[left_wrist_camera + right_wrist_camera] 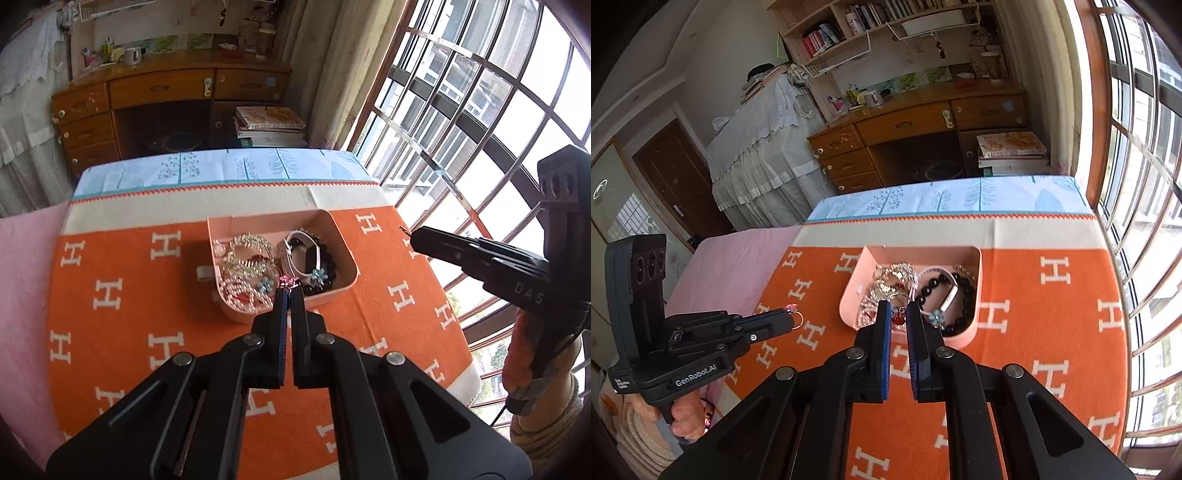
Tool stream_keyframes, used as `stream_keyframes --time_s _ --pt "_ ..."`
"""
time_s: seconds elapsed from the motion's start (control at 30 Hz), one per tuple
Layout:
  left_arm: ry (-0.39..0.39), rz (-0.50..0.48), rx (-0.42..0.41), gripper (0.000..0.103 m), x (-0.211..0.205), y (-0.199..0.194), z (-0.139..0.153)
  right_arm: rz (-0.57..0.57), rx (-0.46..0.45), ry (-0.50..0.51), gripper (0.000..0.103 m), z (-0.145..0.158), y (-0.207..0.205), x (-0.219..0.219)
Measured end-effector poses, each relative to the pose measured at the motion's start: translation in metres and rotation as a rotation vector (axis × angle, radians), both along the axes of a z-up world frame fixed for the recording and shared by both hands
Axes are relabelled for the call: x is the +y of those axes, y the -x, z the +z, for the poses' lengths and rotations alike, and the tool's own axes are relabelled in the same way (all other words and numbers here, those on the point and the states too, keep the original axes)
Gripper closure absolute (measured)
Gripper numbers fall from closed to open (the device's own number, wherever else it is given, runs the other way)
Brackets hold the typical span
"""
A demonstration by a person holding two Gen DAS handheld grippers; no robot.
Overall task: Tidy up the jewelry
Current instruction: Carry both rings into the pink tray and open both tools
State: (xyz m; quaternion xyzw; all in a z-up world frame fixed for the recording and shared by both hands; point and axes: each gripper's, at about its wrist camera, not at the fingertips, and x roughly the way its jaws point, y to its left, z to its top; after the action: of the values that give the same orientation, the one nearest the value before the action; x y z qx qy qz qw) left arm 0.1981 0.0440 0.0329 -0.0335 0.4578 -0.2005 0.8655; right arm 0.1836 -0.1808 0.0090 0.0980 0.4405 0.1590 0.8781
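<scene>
Left claw (289,291) pinches a pink-stone ring (286,282) above the pink tray (343,243) (mid-table), lifting it out for sorting; right claw (897,314) clenched, seemingly empty.

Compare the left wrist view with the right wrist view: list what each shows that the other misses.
Left wrist only: the right tongs from the side, a thin wire piece at their tip.

Right wrist only: the bookshelves, the door, and the ring with a pink stone hanging from the left tongs.

Both: the pink tray of jewelry, black bead bracelet, orange H-patterned cloth, wooden desk.
</scene>
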Motion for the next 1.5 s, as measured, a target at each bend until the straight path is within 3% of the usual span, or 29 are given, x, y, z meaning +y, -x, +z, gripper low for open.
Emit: stream_keyframes --time_s 0.17,0.3,0.67,0.9,1.0,1.13,1.2,1.5 --pt "-0.023 0.001 -0.012 0.103 -0.013 -0.043 0.021 -0.004 0.027 -0.020 0.095 0.029 -0.044 0.005" --pt "-0.031 -0.014 0.006 0.103 -0.034 -0.077 0.010 -0.025 0.078 -0.024 0.095 0.030 -0.086 0.008" --pt "-0.027 -0.044 0.138 0.103 -0.060 -0.135 -0.069 -0.042 0.318 -0.033 0.095 -0.069 -0.140 0.011" --pt "-0.023 -0.040 0.180 0.102 -0.068 -0.149 -0.096 -0.047 0.385 -0.034 0.092 -0.109 -0.150 0.003" --pt "-0.010 -0.025 0.206 0.095 -0.067 -0.153 -0.103 -0.059 0.387 -0.034 0.089 -0.119 -0.151 -0.002" --pt "-0.004 0.004 0.196 0.069 -0.060 -0.151 -0.104 -0.064 0.381 -0.044 0.088 -0.121 -0.149 -0.005" --pt "-0.008 0.020 0.183 0.064 -0.056 -0.148 -0.101 -0.066 0.367 -0.031 0.088 -0.116 -0.143 -0.005" --pt "-0.063 0.051 0.109 0.059 -0.038 -0.105 -0.076 -0.059 0.285 0.032 0.087 -0.091 -0.106 0.000"
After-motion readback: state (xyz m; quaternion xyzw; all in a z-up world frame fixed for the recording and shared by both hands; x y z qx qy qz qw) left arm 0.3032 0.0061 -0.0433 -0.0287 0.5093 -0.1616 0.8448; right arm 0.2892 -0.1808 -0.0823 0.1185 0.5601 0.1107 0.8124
